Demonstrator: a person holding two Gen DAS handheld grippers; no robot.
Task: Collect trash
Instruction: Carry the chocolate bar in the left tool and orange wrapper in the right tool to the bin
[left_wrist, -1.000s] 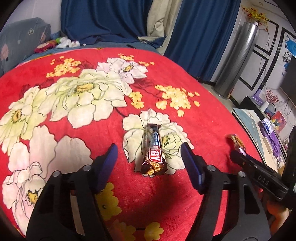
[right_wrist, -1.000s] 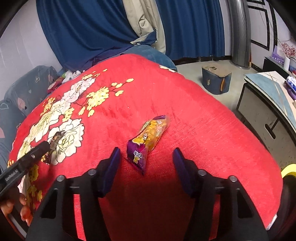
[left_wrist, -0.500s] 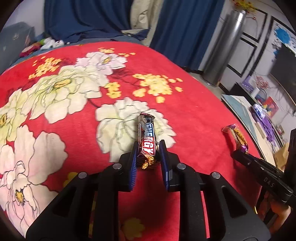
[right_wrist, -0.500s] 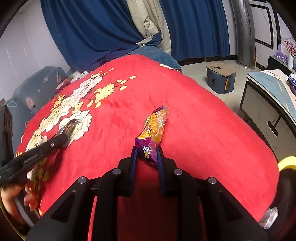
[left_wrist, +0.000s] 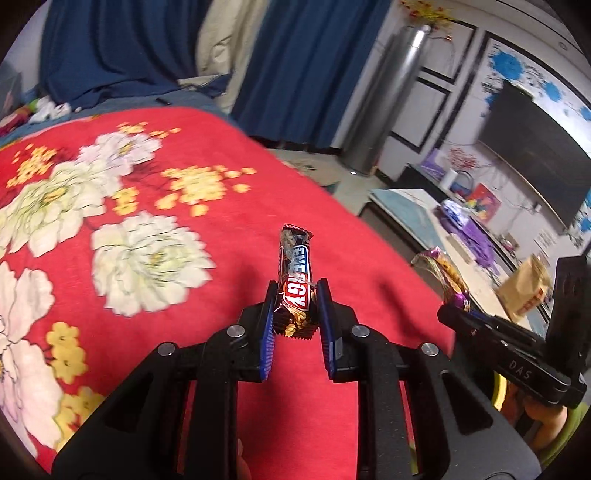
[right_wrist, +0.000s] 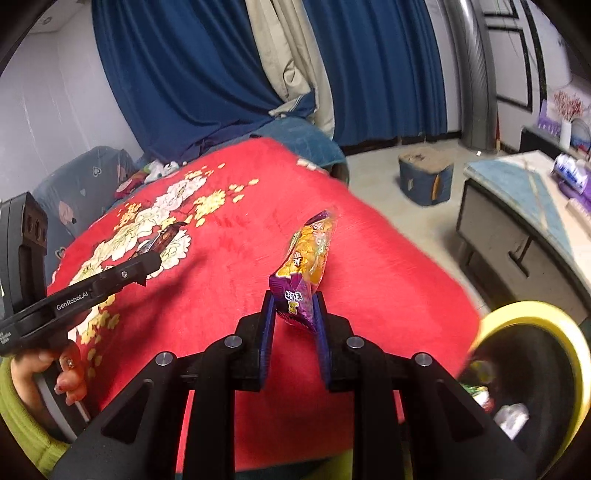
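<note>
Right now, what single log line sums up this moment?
left gripper: shut on chocolate bar | right gripper: shut on snack packet | both lifted off red blanket | yellow-rimmed bin: beside right gripper

The brown candy bar wrapper with white "ENERGY" lettering on a red band stands nearly upright, its crimped lower end pinched, its top leaning toward 12 o'clock above the red floral blanket. The purple-and-orange snack packet is likewise lifted, tilting toward 1 o'clock, purple end lowest.
</note>
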